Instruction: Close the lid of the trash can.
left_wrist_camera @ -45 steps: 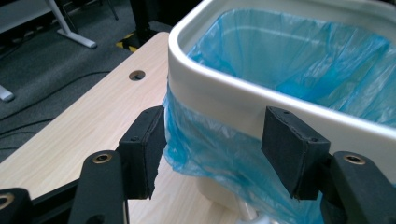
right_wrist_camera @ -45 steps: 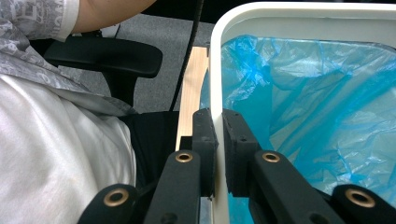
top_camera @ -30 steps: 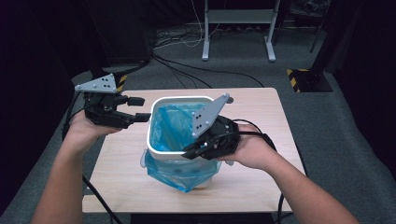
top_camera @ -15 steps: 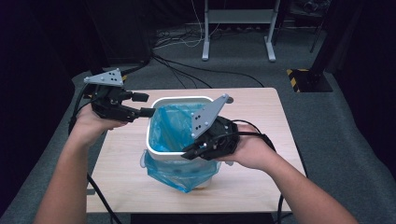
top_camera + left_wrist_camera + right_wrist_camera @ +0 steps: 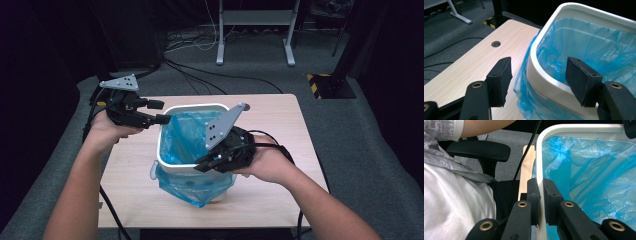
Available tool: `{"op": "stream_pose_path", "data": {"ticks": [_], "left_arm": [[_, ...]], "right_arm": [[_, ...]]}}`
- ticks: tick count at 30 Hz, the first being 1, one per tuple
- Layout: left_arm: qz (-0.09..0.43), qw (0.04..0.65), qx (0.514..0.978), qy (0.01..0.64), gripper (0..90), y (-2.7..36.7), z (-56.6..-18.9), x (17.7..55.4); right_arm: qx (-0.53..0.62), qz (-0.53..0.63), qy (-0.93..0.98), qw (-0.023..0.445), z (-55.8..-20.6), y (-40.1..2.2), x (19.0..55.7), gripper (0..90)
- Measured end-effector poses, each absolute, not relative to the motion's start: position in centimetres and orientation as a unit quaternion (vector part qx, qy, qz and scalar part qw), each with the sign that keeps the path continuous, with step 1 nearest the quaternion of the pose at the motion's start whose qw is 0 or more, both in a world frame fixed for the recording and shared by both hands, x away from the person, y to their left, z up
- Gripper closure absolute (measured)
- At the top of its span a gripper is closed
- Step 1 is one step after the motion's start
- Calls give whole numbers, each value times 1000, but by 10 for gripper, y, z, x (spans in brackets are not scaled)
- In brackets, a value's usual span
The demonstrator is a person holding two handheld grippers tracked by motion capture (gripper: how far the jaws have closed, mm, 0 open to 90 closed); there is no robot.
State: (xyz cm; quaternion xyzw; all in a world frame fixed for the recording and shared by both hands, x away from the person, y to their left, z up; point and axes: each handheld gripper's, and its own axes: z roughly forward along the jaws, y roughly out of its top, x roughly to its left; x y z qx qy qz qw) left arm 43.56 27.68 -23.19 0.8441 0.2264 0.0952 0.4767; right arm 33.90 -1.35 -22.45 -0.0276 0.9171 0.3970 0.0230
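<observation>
The white bin [image 5: 192,150] stands near the middle of the bench [image 5: 280,130], lined with a blue bag [image 5: 187,135] whose loose edge spills over the near rim and hangs down the outside. The bag looks only half seated, and that is my worry: if I pull the film too hard with one side unpinned, it could slip back into the bin or tear on the rim. The light bin might also tip or slide toward me, since nothing but my right gripper [image 5: 207,162] steadies it.

That right gripper is clenched on the near wall of the bin, one pad outside and one inside, with the blue film caught under the inner pad as far as I can tell.

My left gripper [image 5: 157,112] is released, its jaws standing wide. It hovers at the bin's left rim, which runs between the two pads [image 5: 500,80] without touching either. If I close crookedly here, I could catch plastic alone and miss the rim.
</observation>
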Motion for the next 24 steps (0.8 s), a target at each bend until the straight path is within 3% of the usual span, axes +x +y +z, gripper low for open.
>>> {"op": "stream_pose_path", "data": {"ticks": [24], "left_arm": [[54, 495, 831, 248, 370, 277, -258, 455]], "right_arm": [[-16, 412, 911, 19, -243, -19, 339, 839]]}}
